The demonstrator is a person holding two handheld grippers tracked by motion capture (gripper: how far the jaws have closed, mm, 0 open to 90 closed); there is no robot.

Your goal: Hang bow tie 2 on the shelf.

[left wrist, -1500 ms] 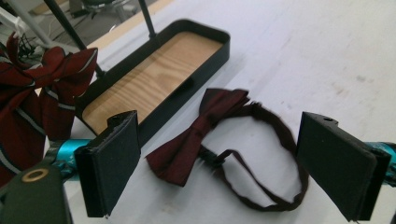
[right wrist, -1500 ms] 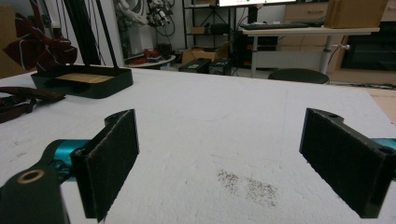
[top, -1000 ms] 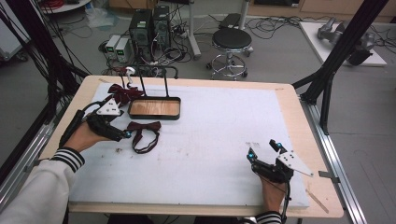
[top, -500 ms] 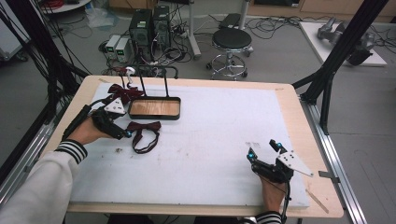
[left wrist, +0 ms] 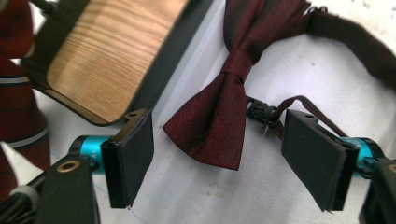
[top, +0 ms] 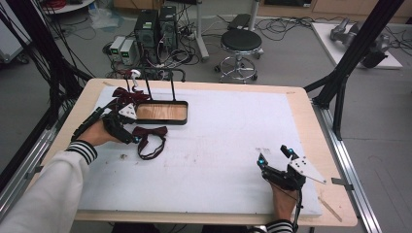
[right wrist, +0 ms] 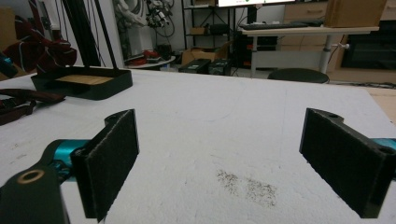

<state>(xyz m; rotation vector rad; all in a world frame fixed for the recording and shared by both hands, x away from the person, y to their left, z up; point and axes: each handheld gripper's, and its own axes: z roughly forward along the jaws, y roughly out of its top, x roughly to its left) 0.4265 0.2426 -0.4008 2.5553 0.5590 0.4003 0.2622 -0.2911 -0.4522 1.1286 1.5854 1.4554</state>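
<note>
Between the left gripper's [left wrist: 226, 161] spread jaws lies one wing of a dark red bow tie [left wrist: 219, 112], not yet gripped.
To take it well, I'd say close over the knot just ahead of the pads [left wrist: 133, 161], clear of the wooden tray [left wrist: 102, 60] beside the near jaw. Wing to wing it runs away from them, strap trailing past the far jaw. Right gripper [right wrist: 224, 158] rests agape, empty.

Premises: a robotics laboratory or research workshop. Evidence: black desktop computer towers [top: 156, 26] standing on the grey floor amid loose tangled cables [top: 286, 24]; a black metal camera-rig frame [top: 354, 53] around a pale wooden worktable [top: 311, 121]; a round black swivel stool [top: 241, 41]; a white robot arm [right wrist: 156, 14] and shelving in the background.
</note>
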